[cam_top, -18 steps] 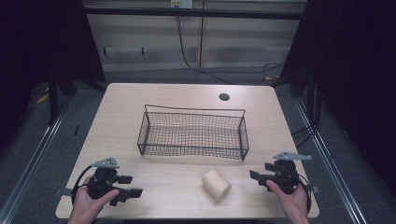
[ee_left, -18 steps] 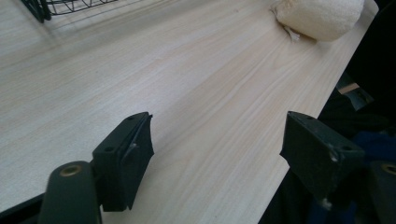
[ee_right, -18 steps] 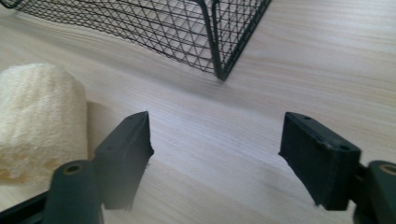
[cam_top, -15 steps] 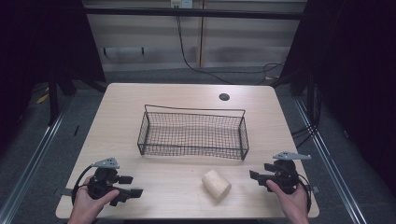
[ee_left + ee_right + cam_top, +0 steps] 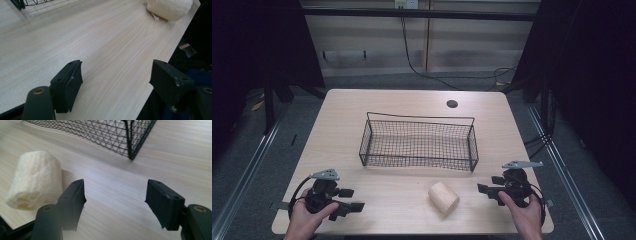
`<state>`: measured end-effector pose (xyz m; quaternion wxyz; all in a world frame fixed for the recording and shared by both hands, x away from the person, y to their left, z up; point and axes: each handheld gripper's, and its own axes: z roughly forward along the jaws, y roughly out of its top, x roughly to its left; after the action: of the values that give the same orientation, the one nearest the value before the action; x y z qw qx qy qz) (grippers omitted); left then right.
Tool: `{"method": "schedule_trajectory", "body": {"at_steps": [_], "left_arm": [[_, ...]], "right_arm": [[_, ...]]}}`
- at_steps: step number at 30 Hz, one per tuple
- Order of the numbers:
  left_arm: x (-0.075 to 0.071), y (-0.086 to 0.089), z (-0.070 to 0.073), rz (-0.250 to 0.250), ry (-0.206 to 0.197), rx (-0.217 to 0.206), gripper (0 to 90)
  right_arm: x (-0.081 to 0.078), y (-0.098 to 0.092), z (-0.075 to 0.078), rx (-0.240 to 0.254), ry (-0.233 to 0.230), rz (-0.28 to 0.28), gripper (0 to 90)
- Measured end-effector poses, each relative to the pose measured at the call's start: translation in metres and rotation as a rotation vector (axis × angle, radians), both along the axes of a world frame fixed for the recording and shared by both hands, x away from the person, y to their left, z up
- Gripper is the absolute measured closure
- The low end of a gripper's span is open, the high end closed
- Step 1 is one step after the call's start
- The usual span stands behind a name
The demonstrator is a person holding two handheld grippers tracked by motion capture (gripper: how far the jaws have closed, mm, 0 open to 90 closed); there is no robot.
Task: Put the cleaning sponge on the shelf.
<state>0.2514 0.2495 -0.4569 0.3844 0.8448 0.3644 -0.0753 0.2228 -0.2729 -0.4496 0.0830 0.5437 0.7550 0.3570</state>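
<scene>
**Two grippers wait at the near edge, loofah roll lying between them**

Nearest the person, the left gripper (image 5: 354, 200) rests low over the front-left part of the wooden table (image 5: 377, 105), held in the left hand (image 5: 307, 217). In its own view the two black jaws stand wide apart with only bare wood grain between them. On the other side, the right gripper (image 5: 484, 190) sits near the front-right edge, gripped by the right hand (image 5: 524, 215). Its jaws are likewise spread, holding nothing, with the table surface showing in the gap.

Between the two grippers, closer to the right one, lies the loofah roll (image 5: 443, 197), a pale, coarse cylinder on its side. It touches neither gripper. In the right gripper view the loofah roll (image 5: 35, 180) sits just beyond one jaw, off to the side of the gap.

Farther back, in the middle of the table, stands the black wire basket (image 5: 419, 142), just behind the roll. Beyond it, near the far edge, is a small dark round cable hole (image 5: 452, 104).
</scene>
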Motion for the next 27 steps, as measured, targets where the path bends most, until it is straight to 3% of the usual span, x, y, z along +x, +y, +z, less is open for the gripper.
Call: {"method": "schedule_trajectory", "body": {"at_steps": [4, 11, 14, 20, 27], "left_arm": [[0.000, 0.000, 0.000, 0.003, -0.001, 0.002, 24.8], [0.001, 0.001, 0.000, 0.001, 0.000, 0.001, 24.8], [0.001, 0.001, 0.000, 0.001, -0.004, 0.003, 24.8], [0.000, 0.000, 0.000, -0.001, 0.002, 0.004, 25.1], [0.000, 0.000, 0.000, 0.002, -0.001, 0.007, 25.2]], "right_arm": [[0.003, 0.003, 0.000, 0.050, 0.067, 0.042, 26.7], [0.006, 0.005, 0.006, 0.076, 0.083, 0.069, 14.0], [0.006, 0.005, 0.008, 0.096, 0.089, 0.073, 14.3], [0.007, 0.011, 0.012, 0.057, 0.113, 0.098, 17.1], [0.007, 0.015, 0.018, 0.050, 0.119, 0.121, 19.6]]}}
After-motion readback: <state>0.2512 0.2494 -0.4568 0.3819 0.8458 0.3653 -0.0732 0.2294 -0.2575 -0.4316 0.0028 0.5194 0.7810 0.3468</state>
